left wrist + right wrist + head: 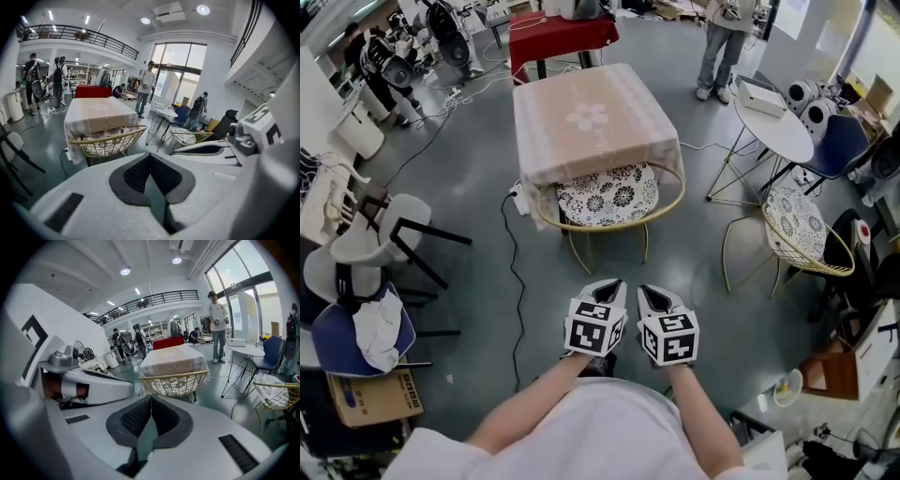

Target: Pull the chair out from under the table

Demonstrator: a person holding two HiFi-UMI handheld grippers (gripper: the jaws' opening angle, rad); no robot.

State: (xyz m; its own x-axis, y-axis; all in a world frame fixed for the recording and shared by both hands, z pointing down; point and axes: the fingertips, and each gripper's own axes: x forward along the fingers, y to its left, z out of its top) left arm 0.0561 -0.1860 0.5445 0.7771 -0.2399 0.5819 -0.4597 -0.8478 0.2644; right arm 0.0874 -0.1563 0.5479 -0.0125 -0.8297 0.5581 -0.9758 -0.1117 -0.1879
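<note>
Plainly, wire chair (609, 202) has floral cushion (607, 194).

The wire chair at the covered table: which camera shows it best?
The head view: from above, the chair shows its rim, patterned cushion and legs. Both gripper views see the chair from low down, mostly its wire back.

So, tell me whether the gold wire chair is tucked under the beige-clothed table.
Tucked in: the gold wire chair sits with its patterned cushion partly under the beige-clothed table.
</note>
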